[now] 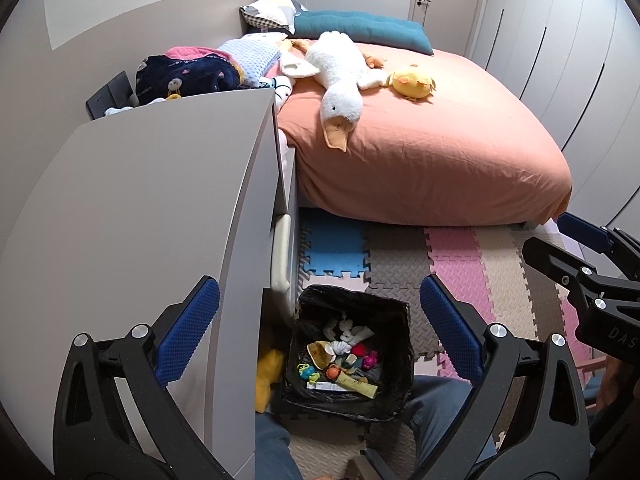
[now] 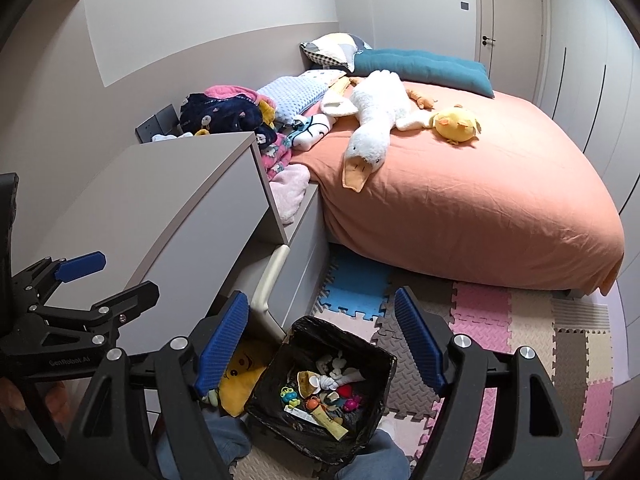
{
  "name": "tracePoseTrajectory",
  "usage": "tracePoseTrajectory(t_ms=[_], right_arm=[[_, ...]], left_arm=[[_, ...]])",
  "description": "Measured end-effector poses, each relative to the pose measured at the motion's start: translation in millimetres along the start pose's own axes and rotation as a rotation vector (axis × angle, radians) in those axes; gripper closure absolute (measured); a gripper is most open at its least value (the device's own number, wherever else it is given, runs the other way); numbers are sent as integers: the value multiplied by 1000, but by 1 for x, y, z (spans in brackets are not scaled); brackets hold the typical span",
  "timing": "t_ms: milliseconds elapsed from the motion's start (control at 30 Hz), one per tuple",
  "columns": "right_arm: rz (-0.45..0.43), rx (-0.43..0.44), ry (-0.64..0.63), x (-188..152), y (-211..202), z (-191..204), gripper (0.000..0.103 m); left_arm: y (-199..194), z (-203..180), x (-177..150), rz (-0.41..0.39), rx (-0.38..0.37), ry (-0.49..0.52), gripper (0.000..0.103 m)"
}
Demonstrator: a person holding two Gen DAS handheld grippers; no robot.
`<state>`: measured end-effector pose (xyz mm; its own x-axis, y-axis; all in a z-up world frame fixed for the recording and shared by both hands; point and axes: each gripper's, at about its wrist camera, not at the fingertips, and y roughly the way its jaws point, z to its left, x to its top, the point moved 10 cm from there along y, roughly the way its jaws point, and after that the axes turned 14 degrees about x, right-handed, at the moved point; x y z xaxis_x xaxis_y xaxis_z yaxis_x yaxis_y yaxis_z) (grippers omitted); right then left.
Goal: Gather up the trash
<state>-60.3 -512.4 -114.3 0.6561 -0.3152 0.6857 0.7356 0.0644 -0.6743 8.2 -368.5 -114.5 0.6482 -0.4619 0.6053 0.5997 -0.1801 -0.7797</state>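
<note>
A square trash bin with a black bag (image 1: pixel 396 316) stands on the floor below both grippers; in the right wrist view its rim (image 2: pixel 384 354) shows too. Inside lie crumpled white tissue (image 1: pixel 348 330), a yellow tube (image 1: pixel 358 384), small coloured toys and wrappers (image 2: pixel 320 394). My left gripper (image 1: pixel 320 334) is open and empty above the bin, its fingers (image 1: pixel 188 332) spread wide. My right gripper (image 2: pixel 322 344) is open and empty above the bin; it also shows at the right edge of the left wrist view (image 1: pixel 560 240). The left gripper also shows at the left of the right wrist view (image 2: pixel 108 276).
A grey desk (image 1: pixel 152 200) stands on the left beside the bin. A bed with an orange sheet (image 1: pixel 440 140) carries a white goose plush (image 1: pixel 340 76), a yellow chick plush (image 1: pixel 412 82) and piled clothes (image 2: pixel 224 114). Coloured foam mats (image 1: pixel 460 264) cover the floor. A yellow plush (image 2: pixel 240 376) lies under the desk.
</note>
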Motion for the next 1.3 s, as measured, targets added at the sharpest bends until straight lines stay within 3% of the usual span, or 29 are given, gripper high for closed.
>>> tracePoseTrajectory(t_ms=[900,1300], right_arm=[[0,1,0,0,0,0,27],[-3,2,3,0,-1,-1,27]], left_arm=[[3,-5,-10,29,-50,-16,6],[2,-7,-12,13,-31,9,6]])
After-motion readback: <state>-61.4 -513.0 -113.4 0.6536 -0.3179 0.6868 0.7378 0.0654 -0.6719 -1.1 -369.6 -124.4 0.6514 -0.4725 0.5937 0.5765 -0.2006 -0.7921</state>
